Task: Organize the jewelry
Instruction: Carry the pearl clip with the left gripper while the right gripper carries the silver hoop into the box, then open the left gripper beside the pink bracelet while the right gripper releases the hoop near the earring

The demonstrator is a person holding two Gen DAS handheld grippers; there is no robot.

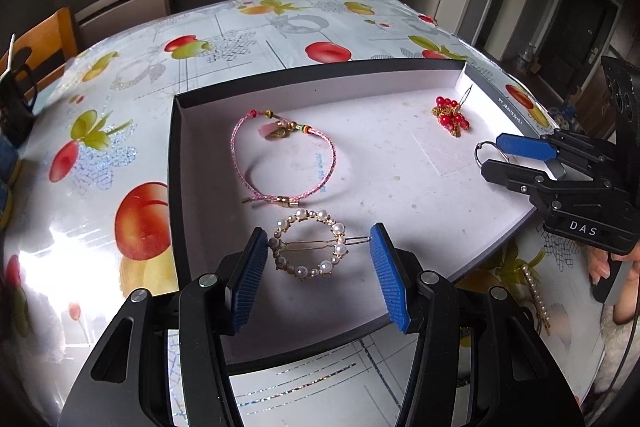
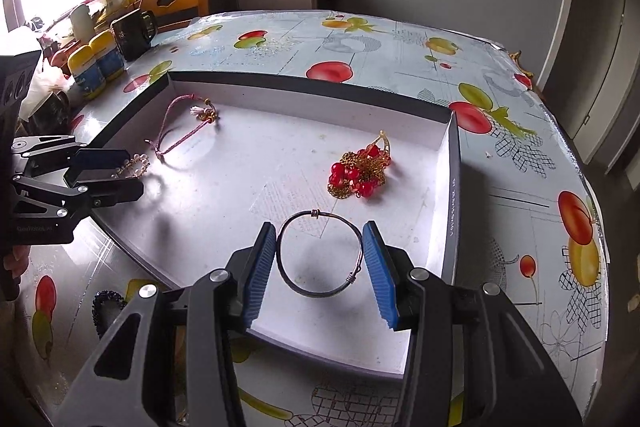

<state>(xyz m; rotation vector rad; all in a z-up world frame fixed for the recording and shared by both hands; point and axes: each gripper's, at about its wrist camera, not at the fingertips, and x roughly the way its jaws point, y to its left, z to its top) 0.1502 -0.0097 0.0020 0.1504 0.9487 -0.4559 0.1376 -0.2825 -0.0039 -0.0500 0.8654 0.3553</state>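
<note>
Inside the shallow white-lined box with dark walls (image 2: 308, 89), on the fruit-printed tablecloth (image 2: 400, 43), most of the jewelry already lay spread apart: a pink braided cord bracelet with gold charms (image 1: 280, 163) toward the far left corner, a red-bead and gold-chain cluster (image 2: 360, 171) toward the right wall, a round gold hair clip ringed with pearls (image 1: 308, 247) near the front edge, and a thin dark wire bangle (image 2: 320, 255) near the front right.

The right gripper (image 2: 320, 267) stood with its blue pads touching the bangle on both sides, closed to the ring's width; whether it gripped or had just let go could not be told. The left gripper (image 1: 318, 267) was spread wide around the pearl clip, one pad at its left rim, the other apart from it.

Both pieces appeared to be at the placing step. The next move probably called for opening the right claw fully and lifting both straight up without dragging the light rings. A pearl-studded bar clip (image 1: 534, 291) lay outside on the cloth, likely waiting its turn.
</note>
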